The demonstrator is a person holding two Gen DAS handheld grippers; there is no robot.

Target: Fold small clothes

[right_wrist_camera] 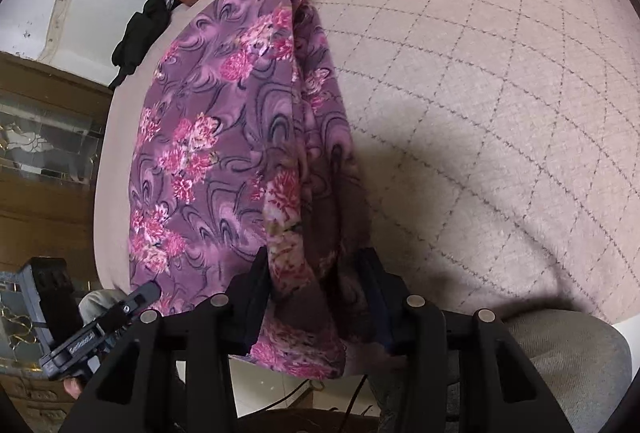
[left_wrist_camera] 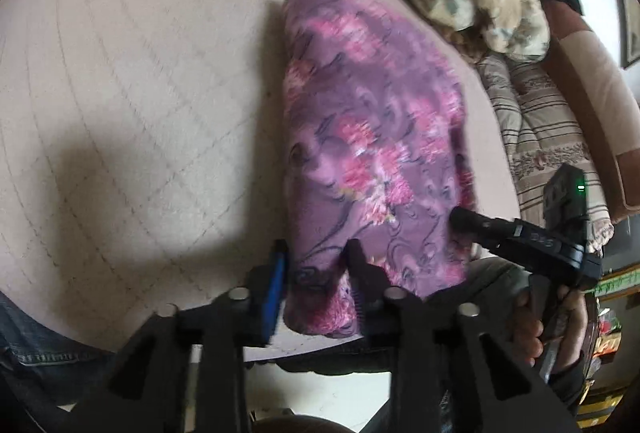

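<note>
The left black two-finger gripper with a blue pad on one finger (left_wrist_camera: 316,265) points forward along the near edge of the work surface, its jaws closed onto a fold of purple floral fabric (left_wrist_camera: 372,137) held between them. The right black two-finger gripper (right_wrist_camera: 316,273) sits just beside it, jaws likewise clamped on a bunched fold of the same cloth. In the left wrist view, the person's bare right hand (left_wrist_camera: 552,321) wraps around the right gripper's handle, low at the right.
</note>
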